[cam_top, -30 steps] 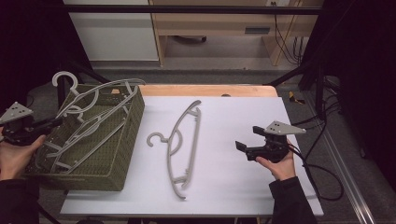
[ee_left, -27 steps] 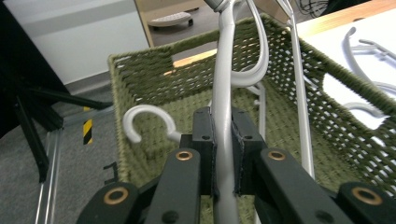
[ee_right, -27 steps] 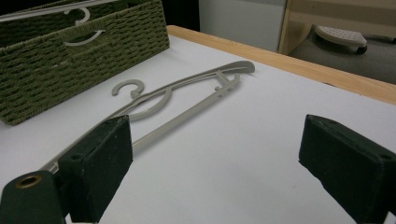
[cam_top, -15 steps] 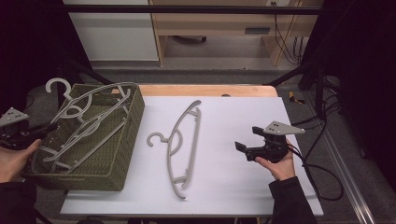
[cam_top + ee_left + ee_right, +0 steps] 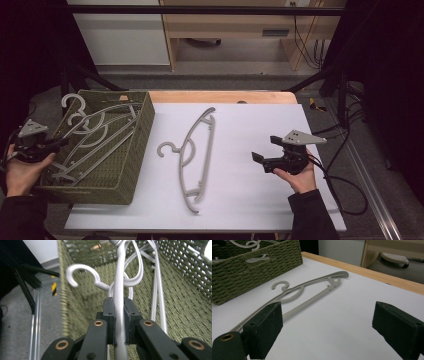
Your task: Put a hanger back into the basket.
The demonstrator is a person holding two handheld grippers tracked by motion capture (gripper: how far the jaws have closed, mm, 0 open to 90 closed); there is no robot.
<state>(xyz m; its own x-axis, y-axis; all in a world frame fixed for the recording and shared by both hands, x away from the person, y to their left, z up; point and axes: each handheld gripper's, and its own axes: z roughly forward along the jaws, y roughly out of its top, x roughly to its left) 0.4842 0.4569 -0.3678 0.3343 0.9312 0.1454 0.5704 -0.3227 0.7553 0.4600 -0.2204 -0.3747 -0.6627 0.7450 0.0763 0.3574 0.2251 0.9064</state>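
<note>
A white worktop point(image 5: 240, 150) with a wooden far edge is flanked by dark floor. A pale hanger point(image 5: 120, 297) is clamped by the left gripper point(image 5: 119, 322) inside the basket point(image 5: 135, 150) at the worktop's left edge; the right gripper's point(image 5: 327, 322) jaws are held apart.

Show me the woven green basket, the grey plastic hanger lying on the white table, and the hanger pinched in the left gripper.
Woven green basket point(image 5: 134, 150), high view, right wall.
Grey plastic hanger on the table point(image 5: 206, 150), high view, straight bar.
Pinched hanger point(image 5: 119, 315), left gripper view, bar between the pads.
</note>
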